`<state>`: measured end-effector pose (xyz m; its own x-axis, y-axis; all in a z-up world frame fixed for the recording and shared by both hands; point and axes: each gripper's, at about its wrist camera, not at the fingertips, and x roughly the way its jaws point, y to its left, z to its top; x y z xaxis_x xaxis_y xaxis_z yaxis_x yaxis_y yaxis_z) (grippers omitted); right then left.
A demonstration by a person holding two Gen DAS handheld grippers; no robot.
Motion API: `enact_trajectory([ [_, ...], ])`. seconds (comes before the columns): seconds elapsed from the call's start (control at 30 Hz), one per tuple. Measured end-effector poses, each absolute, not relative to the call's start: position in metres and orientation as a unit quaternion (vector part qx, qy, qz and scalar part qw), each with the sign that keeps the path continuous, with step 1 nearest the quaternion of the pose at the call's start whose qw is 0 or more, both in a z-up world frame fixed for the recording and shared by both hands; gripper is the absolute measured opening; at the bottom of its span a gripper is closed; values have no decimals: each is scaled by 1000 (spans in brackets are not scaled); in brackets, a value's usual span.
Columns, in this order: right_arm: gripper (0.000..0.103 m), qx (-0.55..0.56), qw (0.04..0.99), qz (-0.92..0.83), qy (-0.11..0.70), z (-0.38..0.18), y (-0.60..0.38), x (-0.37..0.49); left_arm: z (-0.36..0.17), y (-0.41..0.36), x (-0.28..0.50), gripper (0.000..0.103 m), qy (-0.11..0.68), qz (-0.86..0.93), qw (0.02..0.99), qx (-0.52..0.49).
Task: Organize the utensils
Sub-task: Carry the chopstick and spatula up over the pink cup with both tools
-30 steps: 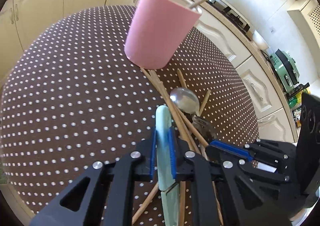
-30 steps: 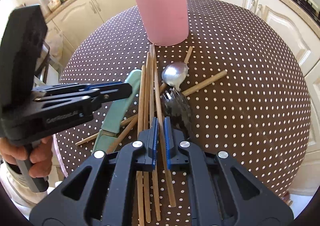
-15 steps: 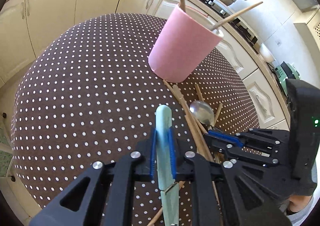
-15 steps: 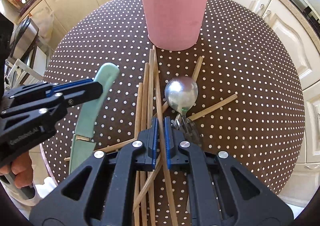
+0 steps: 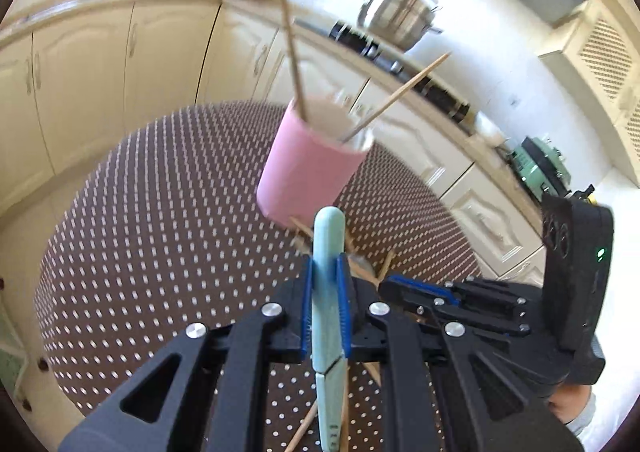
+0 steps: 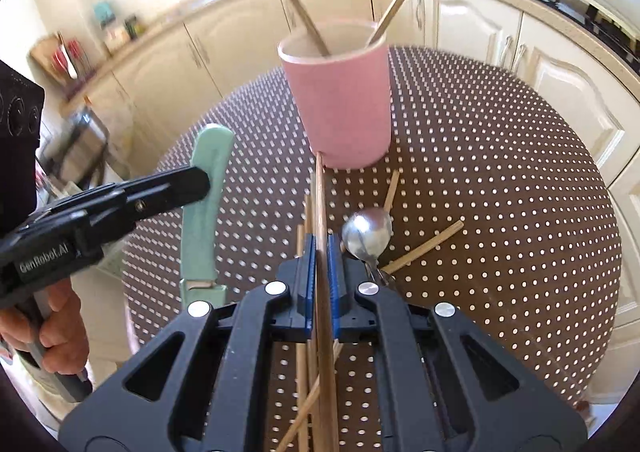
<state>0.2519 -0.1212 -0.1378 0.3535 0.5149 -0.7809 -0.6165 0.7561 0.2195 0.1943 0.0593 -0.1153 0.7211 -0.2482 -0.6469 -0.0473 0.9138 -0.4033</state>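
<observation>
A pink cup (image 5: 310,172) (image 6: 342,104) stands on the dotted brown table with two chopsticks in it. My left gripper (image 5: 325,272) (image 6: 200,182) is shut on a mint-green knife handle (image 5: 328,252) (image 6: 206,208) and holds it lifted, left of the cup. My right gripper (image 6: 319,252) (image 5: 404,284) is shut on a wooden chopstick (image 6: 320,204), tip raised toward the cup's base. Several more chopsticks (image 6: 424,248) and a metal spoon (image 6: 368,234) lie on the table below.
The round table (image 6: 500,192) has cream kitchen cabinets (image 5: 80,64) behind it. A steel pot (image 5: 400,16) sits on the stove at the back. The table edge lies close on the left and right.
Both grippers have risen and tilted up toward the cup. The knife and the held chopstick have lifted off the table with them.
</observation>
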Motion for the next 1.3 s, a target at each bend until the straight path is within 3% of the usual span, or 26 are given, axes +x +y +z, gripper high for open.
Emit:
enact_trajectory([
  [0.2, 6, -59, 806, 350, 475, -147, -125, 245, -99, 58, 194, 11, 358, -53, 913, -190],
  [0.47, 8, -152, 767, 322, 534, -167, -82, 262, -120, 73, 213, 10, 398, -30, 892, -215],
  [0.7, 9, -146, 735, 329, 575, -180, -64, 287, -133, 80, 222, 10, 415, -36, 883, -217],
  [1.1, 9, -169, 720, 329, 587, -176, -32, 320, -147, 80, 241, 10, 437, -35, 872, -217],
  [1.3, 7, -158, 746, 340, 551, -168, -29, 309, -146, 79, 242, 10, 429, -40, 876, -216],
])
